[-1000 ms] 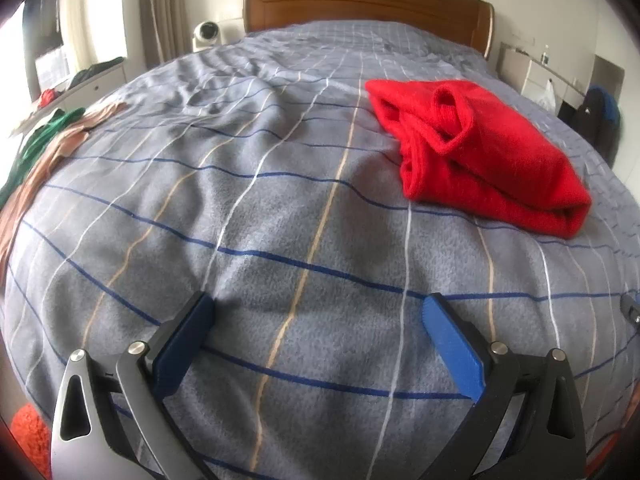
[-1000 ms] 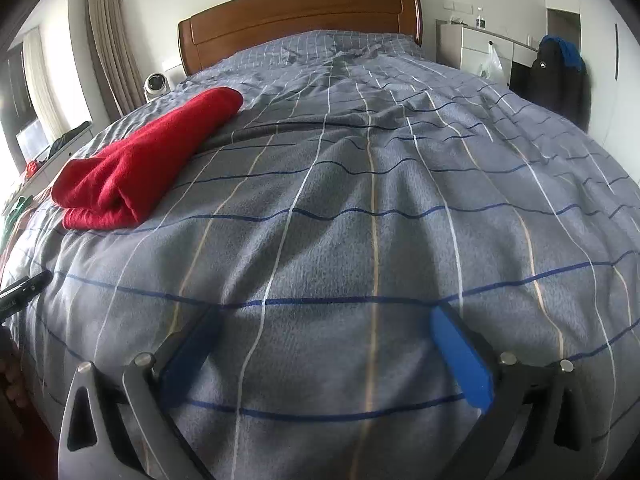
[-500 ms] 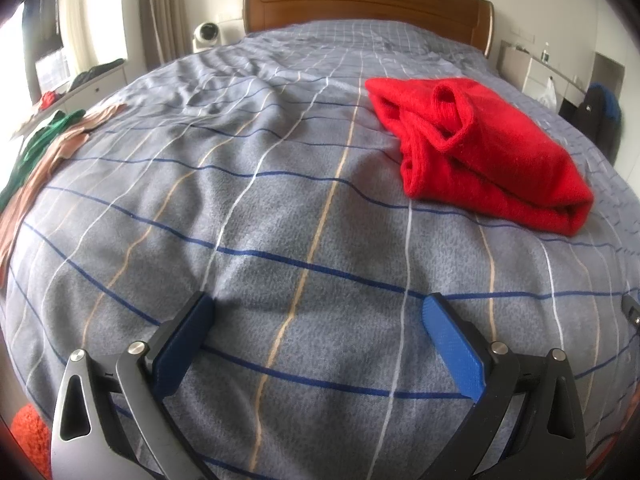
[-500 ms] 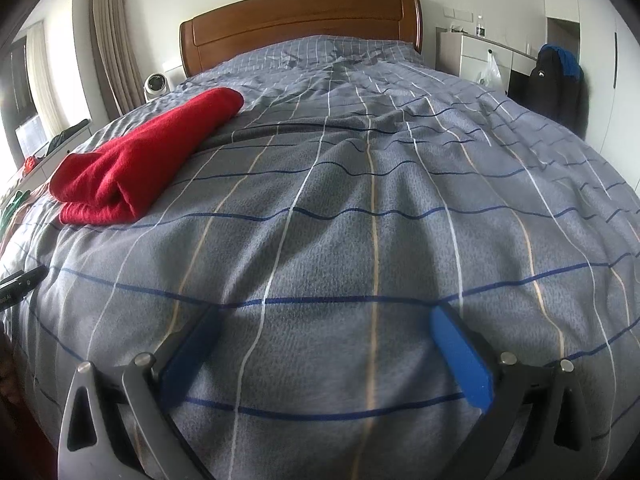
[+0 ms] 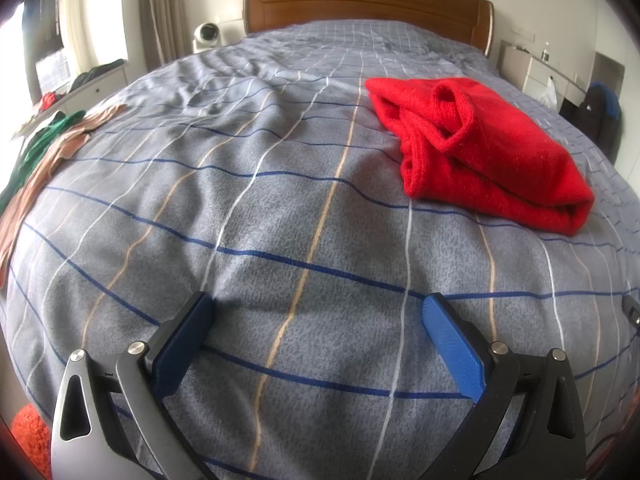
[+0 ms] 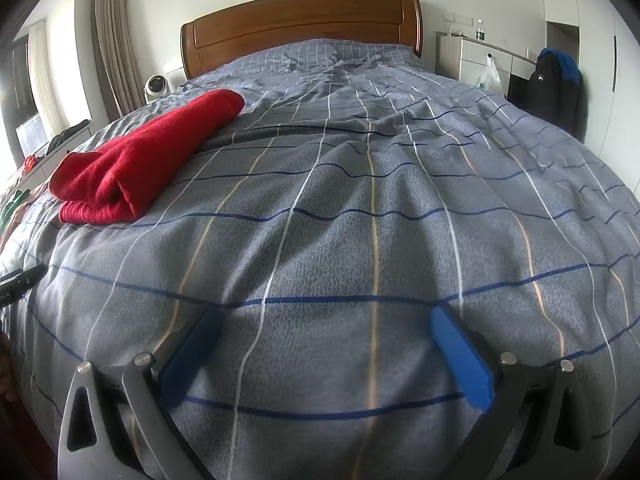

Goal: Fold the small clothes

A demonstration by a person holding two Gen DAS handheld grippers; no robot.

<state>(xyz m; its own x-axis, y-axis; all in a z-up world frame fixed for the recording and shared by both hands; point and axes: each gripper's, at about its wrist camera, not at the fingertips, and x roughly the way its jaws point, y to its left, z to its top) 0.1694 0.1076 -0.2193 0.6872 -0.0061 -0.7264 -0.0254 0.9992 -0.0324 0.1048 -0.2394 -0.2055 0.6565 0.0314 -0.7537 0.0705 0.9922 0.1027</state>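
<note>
Red sweater [image 5: 488, 152]: fuzzy knit, folded into a thick bundle, laid on the grey checked bedspread [image 5: 280, 200].
Left gripper [image 5: 316, 312]: blue-padded jaws spread wide, nothing held.
Right gripper [image 6: 324, 324]: jaws likewise parted, empty.

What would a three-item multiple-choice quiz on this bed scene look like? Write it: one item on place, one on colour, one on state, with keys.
1. Where does the folded sweater lie in the left wrist view?
A. upper right of the bedspread
B. between the tool's fingers
C. on the floor

2. What colour is the sweater?
A. green
B. red
C. white

3. How are both tools?
A. shut on cloth
B. open and empty
C. out of view

Answers: 1 A, the sweater rests on the bedspread, far from the left tool. 2 B, it shows red in both views. 3 B, only bedspread shows between the fingers of the left tool and the right tool.
</note>
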